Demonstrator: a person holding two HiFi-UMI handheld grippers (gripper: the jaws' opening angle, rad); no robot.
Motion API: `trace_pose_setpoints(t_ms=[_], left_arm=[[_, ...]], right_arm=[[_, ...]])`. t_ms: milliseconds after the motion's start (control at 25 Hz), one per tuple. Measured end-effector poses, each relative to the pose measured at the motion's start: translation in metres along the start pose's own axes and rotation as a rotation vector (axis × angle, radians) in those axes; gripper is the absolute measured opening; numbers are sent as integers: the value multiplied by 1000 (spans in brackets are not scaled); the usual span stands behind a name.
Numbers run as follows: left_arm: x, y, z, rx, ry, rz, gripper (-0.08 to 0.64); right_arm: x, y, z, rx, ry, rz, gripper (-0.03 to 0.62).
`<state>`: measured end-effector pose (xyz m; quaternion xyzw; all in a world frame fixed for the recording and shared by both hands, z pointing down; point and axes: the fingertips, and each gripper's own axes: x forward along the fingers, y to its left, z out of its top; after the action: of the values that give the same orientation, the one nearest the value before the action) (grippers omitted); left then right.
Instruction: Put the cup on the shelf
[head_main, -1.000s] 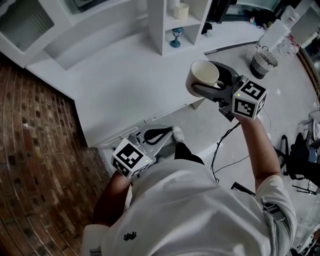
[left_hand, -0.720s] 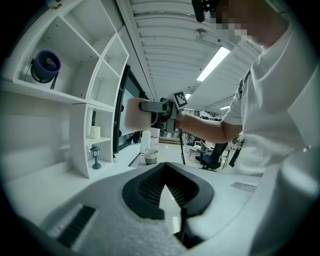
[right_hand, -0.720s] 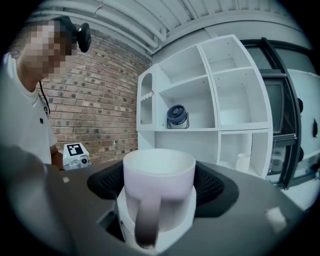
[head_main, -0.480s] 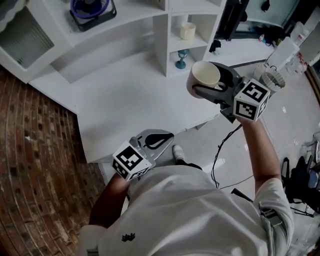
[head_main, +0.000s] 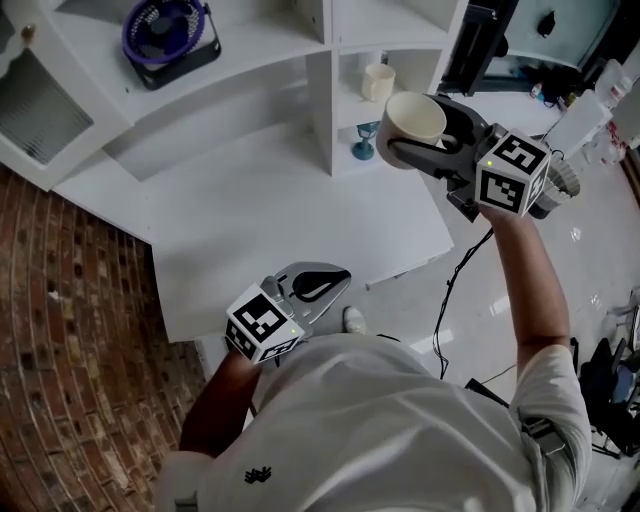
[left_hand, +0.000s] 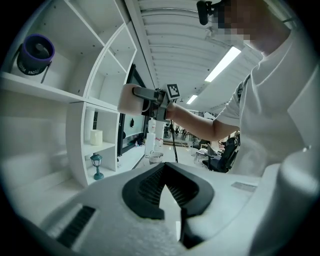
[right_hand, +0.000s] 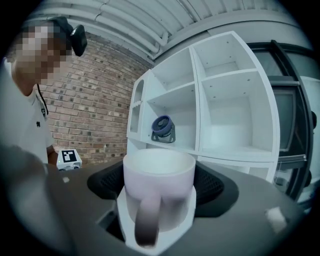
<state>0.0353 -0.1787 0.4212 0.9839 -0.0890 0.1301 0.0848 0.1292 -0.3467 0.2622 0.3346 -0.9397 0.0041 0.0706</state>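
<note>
Before the shelf (head_main: 321, 105), cup (head_main: 414, 122) clamped in right tool (right_hand: 159, 197), handle (right_hand: 145, 220) blurred

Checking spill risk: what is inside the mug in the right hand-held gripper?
The white ceramic mug in the right hand-held gripper shows a bare inner wall in the head view, nothing in it. Its bottom is hidden behind the rim in the right gripper view.

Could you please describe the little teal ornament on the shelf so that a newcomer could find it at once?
Find the white shelf unit on the white table. In its narrow column, seen at the right in the head view, the lowest compartment holds the ornament. It is teal, stemmed and lamp-shaped, unlike the squat cream cylinder one shelf above.
</note>
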Motion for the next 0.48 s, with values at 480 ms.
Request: trace_pose_setpoints(t_ms=[480], left_arm=[[40,46,20,-21,-17,49,6]], right_arm=[[32,-103,63,-61,-40,7,426]])
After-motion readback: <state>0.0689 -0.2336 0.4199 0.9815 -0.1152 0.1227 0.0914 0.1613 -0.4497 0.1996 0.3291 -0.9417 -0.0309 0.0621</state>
